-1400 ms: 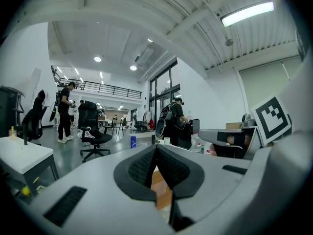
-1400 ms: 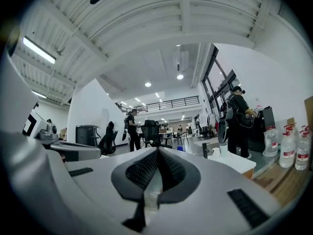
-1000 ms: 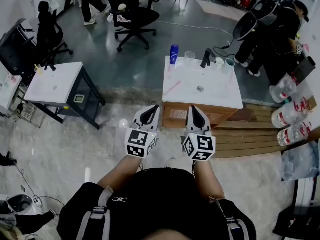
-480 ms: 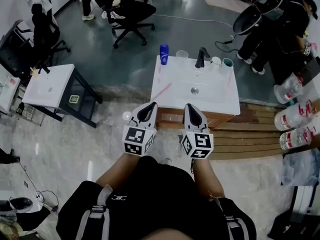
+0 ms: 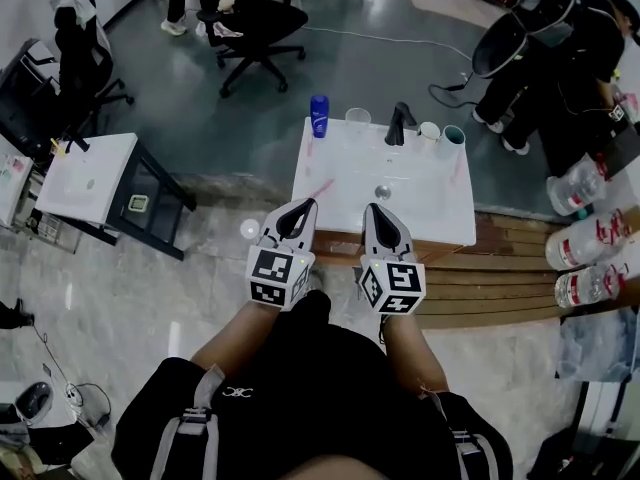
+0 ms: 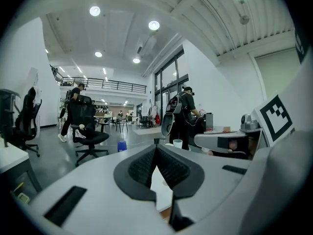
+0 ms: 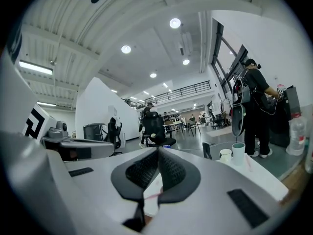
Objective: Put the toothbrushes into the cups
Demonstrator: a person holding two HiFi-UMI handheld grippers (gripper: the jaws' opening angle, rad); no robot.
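A white sink counter stands just ahead of me. On its back edge are a clear cup, a white cup and a teal cup, on either side of a black faucet. One pink toothbrush lies on the counter's left part, another on its right. My left gripper and right gripper hover side by side at the counter's near edge, both shut and empty. The jaws meet in the left gripper view and in the right gripper view.
A blue bottle stands at the counter's back left. A white desk sits to the left, office chairs beyond. A person stands at the back right. Water jugs lie on a wooden platform at right.
Both grippers have moved forward together towards the sink counter, whose near edge now lies just under their tips. Both stayed shut.
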